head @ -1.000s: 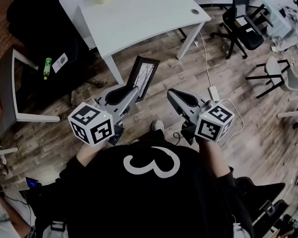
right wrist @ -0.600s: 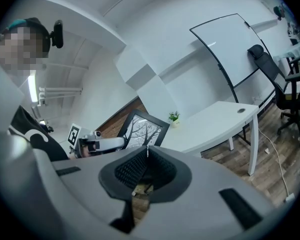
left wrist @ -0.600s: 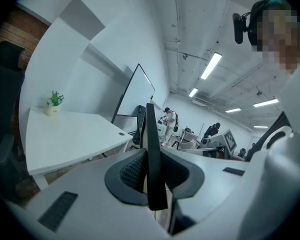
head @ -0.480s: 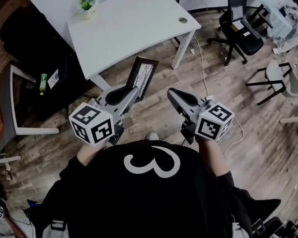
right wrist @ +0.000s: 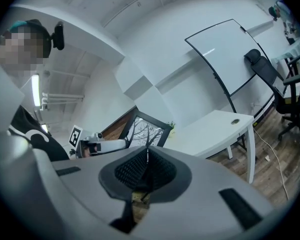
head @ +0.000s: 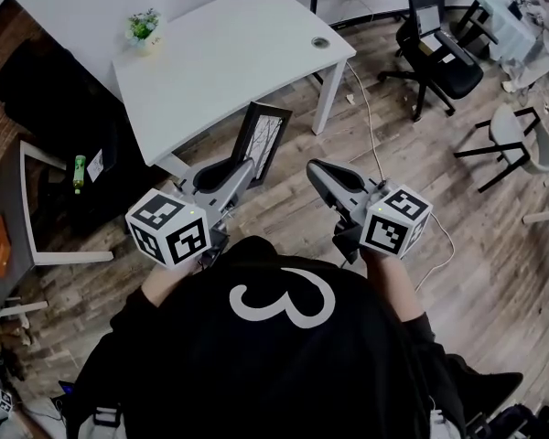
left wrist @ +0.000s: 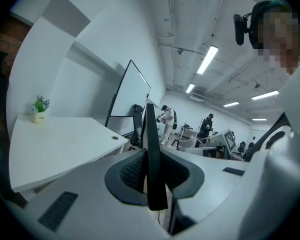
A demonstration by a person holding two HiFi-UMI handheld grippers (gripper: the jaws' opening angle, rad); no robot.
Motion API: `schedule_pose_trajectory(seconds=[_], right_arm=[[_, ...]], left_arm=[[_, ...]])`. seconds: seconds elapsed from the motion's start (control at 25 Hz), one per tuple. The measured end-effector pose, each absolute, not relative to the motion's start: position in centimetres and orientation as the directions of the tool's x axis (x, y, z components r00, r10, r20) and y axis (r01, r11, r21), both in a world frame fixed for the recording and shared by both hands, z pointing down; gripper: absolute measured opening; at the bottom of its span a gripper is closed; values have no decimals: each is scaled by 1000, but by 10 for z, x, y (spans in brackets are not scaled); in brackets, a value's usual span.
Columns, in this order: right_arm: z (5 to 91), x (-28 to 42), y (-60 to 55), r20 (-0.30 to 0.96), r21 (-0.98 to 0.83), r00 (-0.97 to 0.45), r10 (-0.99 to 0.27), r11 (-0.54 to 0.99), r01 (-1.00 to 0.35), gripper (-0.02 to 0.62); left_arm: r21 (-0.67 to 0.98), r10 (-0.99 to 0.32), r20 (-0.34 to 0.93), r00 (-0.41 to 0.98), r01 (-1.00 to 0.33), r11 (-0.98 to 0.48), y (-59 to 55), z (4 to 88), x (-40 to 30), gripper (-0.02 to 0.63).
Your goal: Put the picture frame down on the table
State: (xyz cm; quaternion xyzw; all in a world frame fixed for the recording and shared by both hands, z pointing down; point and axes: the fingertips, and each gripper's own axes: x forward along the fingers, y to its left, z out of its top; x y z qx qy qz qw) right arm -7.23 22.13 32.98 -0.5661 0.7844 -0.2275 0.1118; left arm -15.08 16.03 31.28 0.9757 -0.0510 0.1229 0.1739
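- My left gripper [head: 246,165] has its jaws closed most of the way on the picture frame [head: 263,135]. The ribbed pads [left wrist: 132,171] press on either face of the frame's lower, near end.
- In the left gripper view the frame [left wrist: 150,134] shows edge-on as a thin black bar. It rises straight up from between the jaws.
- The frame hangs in the air over the wooden floor [head: 284,204], just short of the near edge of the white table [head: 229,58] and not touching it.
- The frame's long axis runs up and away from the jaws, towards the far side where the table stands.
- Its face, a print of bare tree branches, is turned to the right, and I see that face [right wrist: 146,130] in the right gripper view.
- My right gripper [head: 317,168] is just to the right of the frame and apart from it. Its pads [right wrist: 132,170] are pressed together with nothing between them.
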Motion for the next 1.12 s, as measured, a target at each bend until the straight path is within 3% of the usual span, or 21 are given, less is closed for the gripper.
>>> schedule_pose_trajectory(seconds=[0.68, 1.12], right_arm=[[358, 24, 161, 129, -550, -259, -957, 149, -822, 25], [367, 85, 58, 171, -572, -282, -944, 138, -809, 25]], left_arm=[[372, 49, 299, 953, -69, -926, 91, 337, -38, 66], [388, 30, 333, 942, -108, -915, -6, 345, 15, 66]])
